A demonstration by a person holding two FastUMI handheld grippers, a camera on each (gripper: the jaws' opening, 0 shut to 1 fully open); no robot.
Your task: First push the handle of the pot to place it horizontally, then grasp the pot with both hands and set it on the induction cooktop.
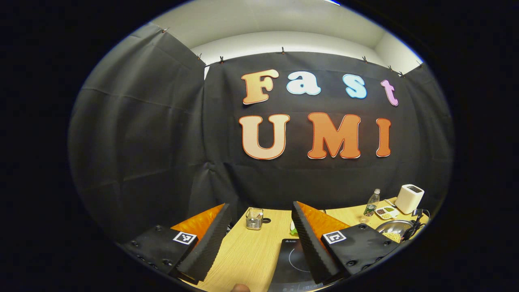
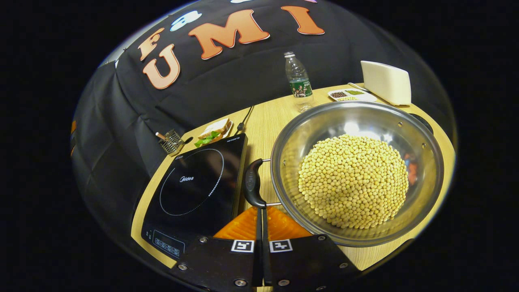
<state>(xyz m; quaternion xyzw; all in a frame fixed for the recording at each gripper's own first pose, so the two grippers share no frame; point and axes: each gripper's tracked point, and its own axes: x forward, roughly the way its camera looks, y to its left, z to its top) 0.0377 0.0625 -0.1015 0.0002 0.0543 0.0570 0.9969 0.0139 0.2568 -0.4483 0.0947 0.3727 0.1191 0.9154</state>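
The right gripper [image 2: 260,211], fingers pressed together, sits at the pot [image 2: 357,172] handle [image 2: 253,183]; the induction cooktop [image 2: 196,190] lies just beside

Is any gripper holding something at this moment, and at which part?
Nothing is held. The left gripper is open above the table. The right gripper is shut with its tips by the pot's handle, not around it.

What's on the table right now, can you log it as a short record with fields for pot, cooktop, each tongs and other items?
pot: steel pot full of soybeans, black handle facing the cooktop
cooktop: black induction cooktop, bare, beside the pot
right tongs: shut, tips just short of the handle
left tongs: open, raised above the table
other: water bottle, white box, wire basket
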